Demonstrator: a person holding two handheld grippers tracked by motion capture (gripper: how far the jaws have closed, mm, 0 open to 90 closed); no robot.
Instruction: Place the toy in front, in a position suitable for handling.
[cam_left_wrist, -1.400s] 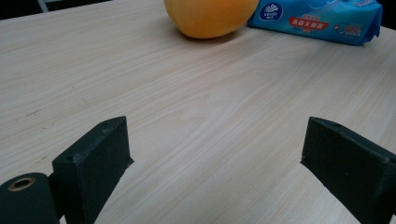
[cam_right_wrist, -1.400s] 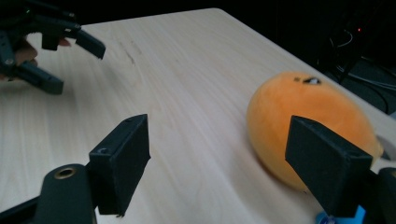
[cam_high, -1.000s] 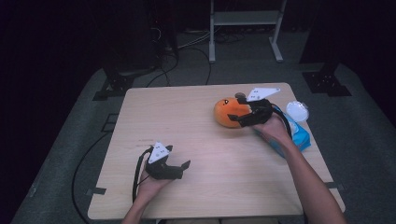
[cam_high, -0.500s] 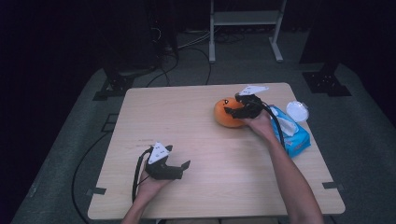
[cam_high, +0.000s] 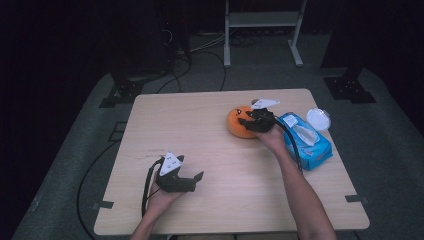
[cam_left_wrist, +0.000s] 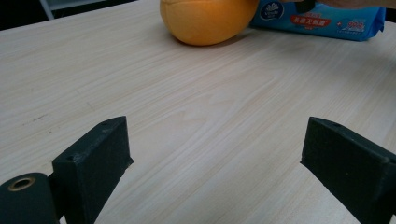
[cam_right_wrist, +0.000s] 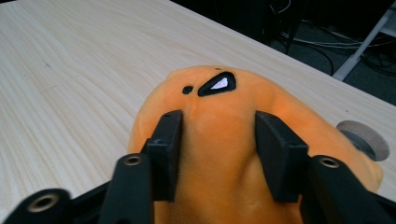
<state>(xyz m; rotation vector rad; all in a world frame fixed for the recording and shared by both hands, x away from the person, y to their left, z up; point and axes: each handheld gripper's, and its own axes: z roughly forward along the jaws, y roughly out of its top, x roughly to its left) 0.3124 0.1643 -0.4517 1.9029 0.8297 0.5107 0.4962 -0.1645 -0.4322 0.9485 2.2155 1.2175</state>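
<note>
The orange plush toy sits squeezed between the pads of my right claw, whose jaws have just been closing and now pinch a ridge of its soft, fuzzy body; the fabric bulges between them, so I judge the hold is on. Its black stitched eye faces away beyond the tips. Just behind that claw lies a blue pack of wet wipes, glossy and soft-sided. Nearer me, my left claw rests wide open and empty on the pale wood-grain desk, probably kept clear.

Dim room, grey floor, perhaps carpet.
</note>
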